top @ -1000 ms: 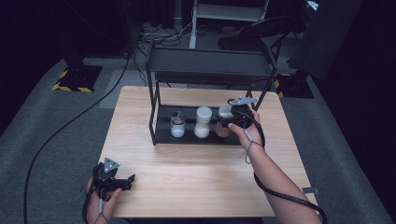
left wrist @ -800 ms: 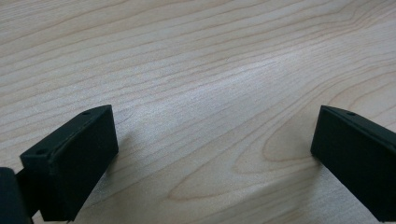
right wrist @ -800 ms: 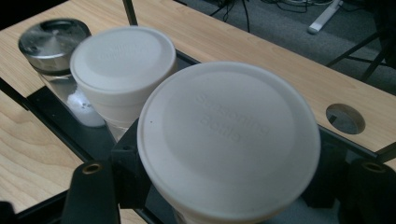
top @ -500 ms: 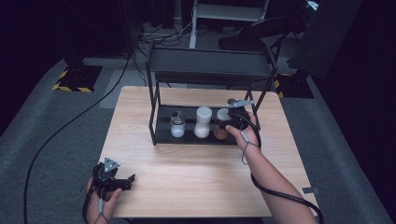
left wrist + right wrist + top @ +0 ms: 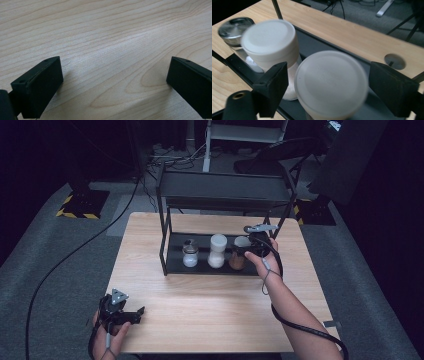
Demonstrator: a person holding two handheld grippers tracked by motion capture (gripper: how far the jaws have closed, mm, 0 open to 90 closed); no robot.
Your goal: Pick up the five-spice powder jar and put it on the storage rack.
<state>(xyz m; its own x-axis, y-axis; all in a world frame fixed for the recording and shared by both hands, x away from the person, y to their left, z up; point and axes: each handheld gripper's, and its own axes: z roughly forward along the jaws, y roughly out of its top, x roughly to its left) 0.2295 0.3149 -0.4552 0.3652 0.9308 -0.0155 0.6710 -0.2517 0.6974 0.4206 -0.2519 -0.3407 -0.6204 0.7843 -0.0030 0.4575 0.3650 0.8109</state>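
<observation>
The right tool (image 5: 245,251) has advanced, jaws spread around the brown-filled jar (image 5: 332,85) at the rack's (image 5: 165,247) 3 o'clock end. Likely rigid, smooth, breakable: grip below the lid. Left tool (image 5: 131,316) rests spread on the surface (image 5: 210,315).

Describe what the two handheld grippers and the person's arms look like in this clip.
Both grippers are black. The left gripper carries a grey three-cornered plate on top; so does the right gripper. Each has two blocky, matte black jaws with small screw holes. A black cable trails along the right forearm, another from the left. The forearms are bare, no sleeves visible.
</observation>
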